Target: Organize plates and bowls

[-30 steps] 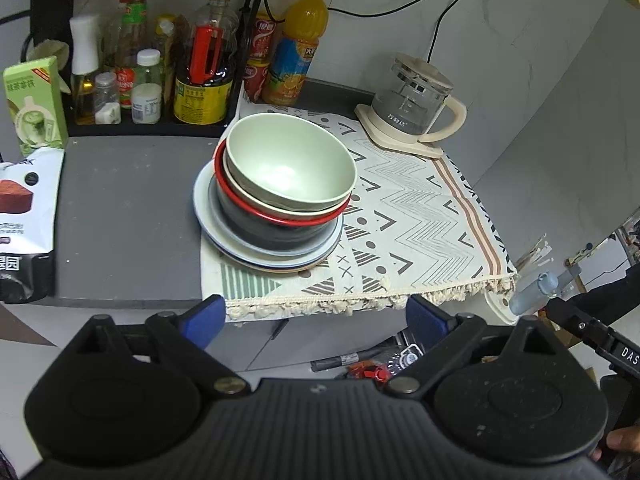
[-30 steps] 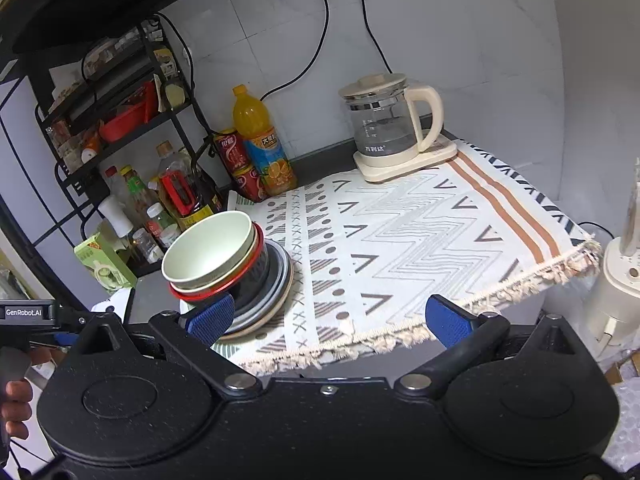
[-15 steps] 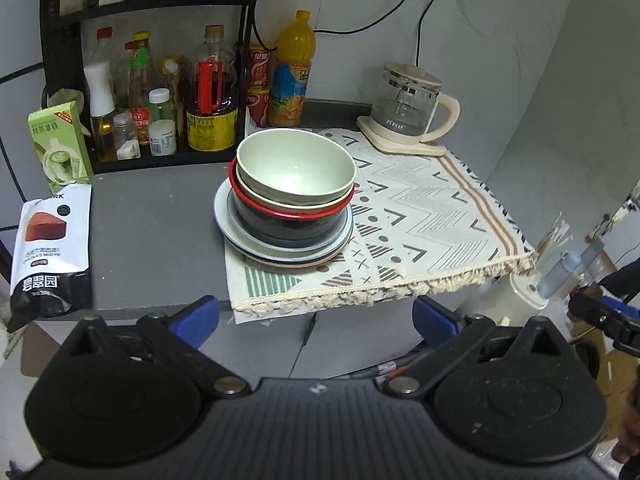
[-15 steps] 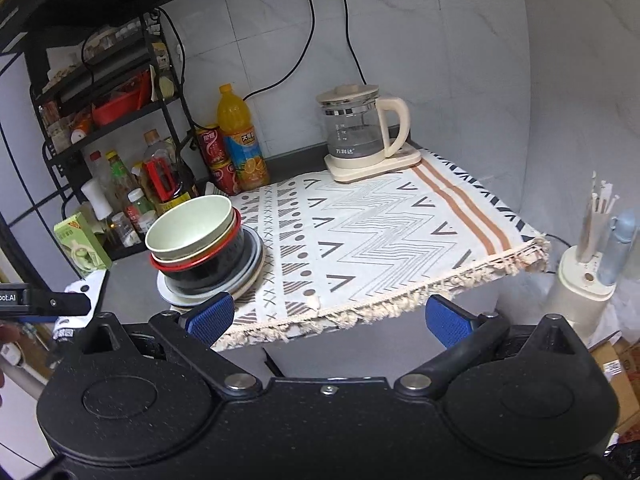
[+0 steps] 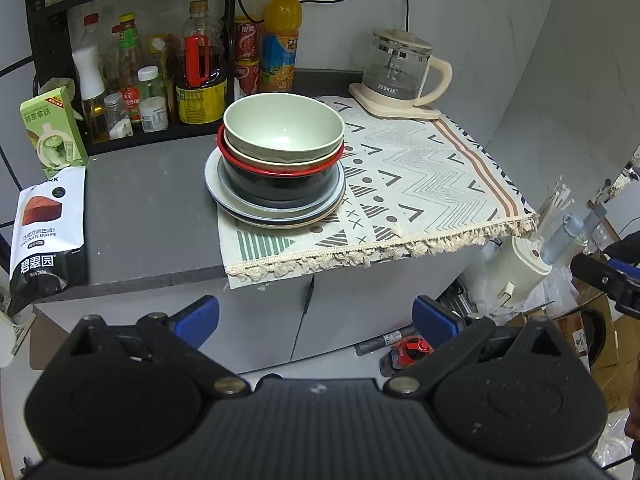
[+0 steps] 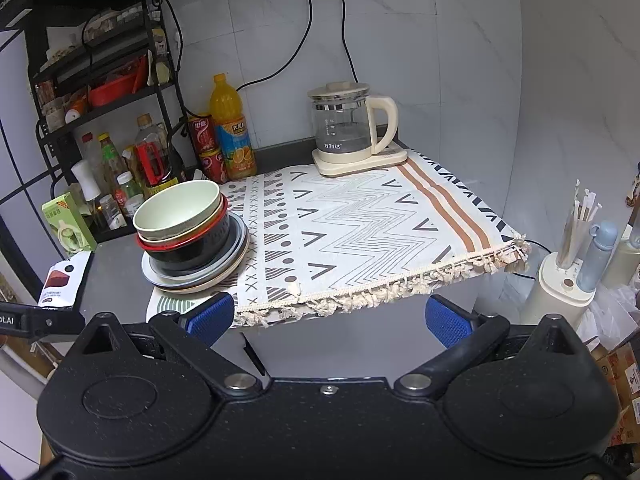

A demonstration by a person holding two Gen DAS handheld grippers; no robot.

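One stack of dishes stands on the left end of the patterned mat (image 5: 420, 184) (image 6: 360, 220). A pale green bowl (image 5: 283, 128) (image 6: 176, 210) tops it, over a beige bowl and a red-rimmed black bowl (image 5: 276, 178) (image 6: 188, 246). Under these lie a blue-grey plate (image 5: 224, 196) (image 6: 236, 248) and further plates. My left gripper (image 5: 316, 316) is open and empty, held off the counter's front edge, well short of the stack. My right gripper (image 6: 328, 318) is open and empty too, in front of the mat's fringe.
A glass kettle (image 5: 400, 68) (image 6: 348, 128) stands at the mat's back. Bottles and cans (image 5: 200, 68) (image 6: 228, 136) fill the rack at the back left. A green carton (image 5: 52, 132) and a snack bag (image 5: 44, 232) lie on the grey counter's left. A straw holder (image 6: 568, 276) stands right of the counter.
Both grippers have drawn back from the counter, so the stack looks smaller and farther in both views. The dishes have not moved.
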